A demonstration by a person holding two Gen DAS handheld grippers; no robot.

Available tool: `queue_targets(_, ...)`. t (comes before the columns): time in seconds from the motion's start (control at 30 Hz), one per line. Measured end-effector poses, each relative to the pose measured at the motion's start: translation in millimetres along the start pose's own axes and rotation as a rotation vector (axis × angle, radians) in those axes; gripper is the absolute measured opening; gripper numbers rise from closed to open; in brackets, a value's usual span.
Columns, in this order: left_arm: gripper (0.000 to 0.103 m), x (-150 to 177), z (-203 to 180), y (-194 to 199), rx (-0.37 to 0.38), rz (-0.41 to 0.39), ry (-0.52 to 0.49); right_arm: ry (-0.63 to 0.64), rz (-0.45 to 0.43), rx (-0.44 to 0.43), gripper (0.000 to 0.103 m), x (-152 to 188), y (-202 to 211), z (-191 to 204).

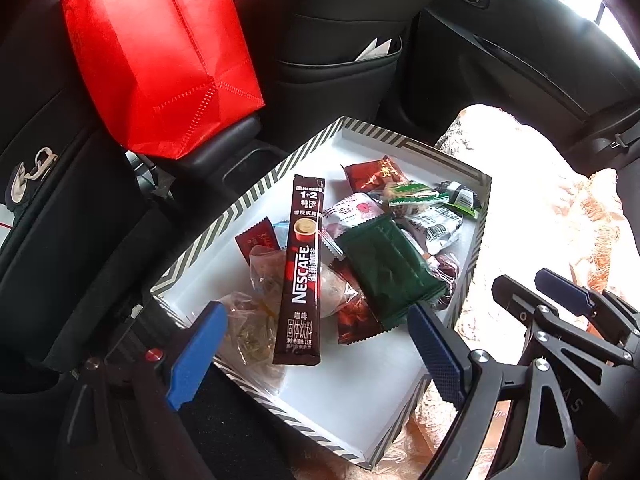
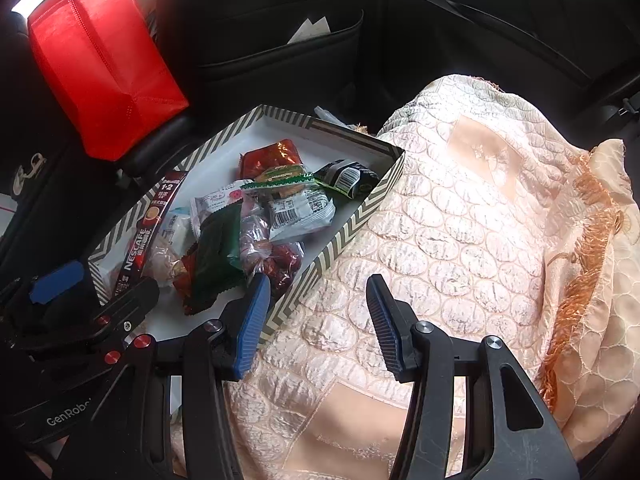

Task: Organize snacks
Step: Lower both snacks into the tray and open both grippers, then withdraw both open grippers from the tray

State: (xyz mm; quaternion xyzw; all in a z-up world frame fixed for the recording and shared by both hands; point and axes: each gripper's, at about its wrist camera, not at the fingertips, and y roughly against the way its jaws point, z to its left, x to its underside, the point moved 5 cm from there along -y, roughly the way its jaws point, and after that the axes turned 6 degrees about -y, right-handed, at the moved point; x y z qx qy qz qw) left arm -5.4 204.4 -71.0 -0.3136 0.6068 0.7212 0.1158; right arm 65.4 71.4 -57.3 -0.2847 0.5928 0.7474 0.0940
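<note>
A shallow white box with a striped rim (image 1: 256, 196) sits on the car seat and holds several wrapped snacks. A brown Nescafe stick (image 1: 302, 264) lies lengthwise on the pile, with a dark green packet (image 1: 388, 268) to its right. My left gripper (image 1: 316, 312) hangs open over the near end of the box. The stick's lower end lies between its blue fingers, untouched. My right gripper (image 2: 317, 282) is open and empty over the peach quilted blanket (image 2: 460, 220), just outside the box's right wall (image 2: 352, 224). Its left finger reaches over that wall.
A red non-woven bag (image 1: 160, 52) leans on the centre console beyond the box. A black seat back with a pocket (image 1: 340, 64) stands behind. The blanket covers the seat to the right. Dark car floor and seat edge lie left of the box.
</note>
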Motion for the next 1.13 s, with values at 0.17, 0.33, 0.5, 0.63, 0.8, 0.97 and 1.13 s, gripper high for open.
queue_targets(0.17,0.093,-0.3,-0.1,0.1,0.001,0.001,-0.001,0.003,0.002,0.004,0.05,-1.1,-0.1,-1.2)
queue_targets(0.33,0.093,0.4,-0.6,-0.2,-0.002,0.004,-0.005,0.003,0.009,0.003,0.05,-0.9,-0.9,-1.7)
queue_targets(0.5,0.093,0.5,0.2,-1.0,-0.001,0.006,-0.003,0.005,0.013,0.003,0.05,-0.1,-1.4,-1.2)
queue_targets(0.63,0.093,0.9,0.5,-1.6,0.0,0.007,-0.002,0.005,0.015,0.002,0.05,0.4,-2.2,-1.2)
queue_targets(0.8,0.093,0.9,0.1,-1.1,0.003,-0.002,-0.001,0.007,0.019,0.003,0.05,1.2,-3.2,0.0)
queue_targets(0.97,0.093,1.5,0.2,-1.0,0.008,-0.011,-0.002,0.006,0.03,0.0,0.05,3.5,-4.9,1.1)
queue_targets(1.13,0.093,1.5,-3.1,-0.6,0.015,-0.011,-0.01,0.0,0.036,-0.001,0.05,4.3,-4.9,-0.8)
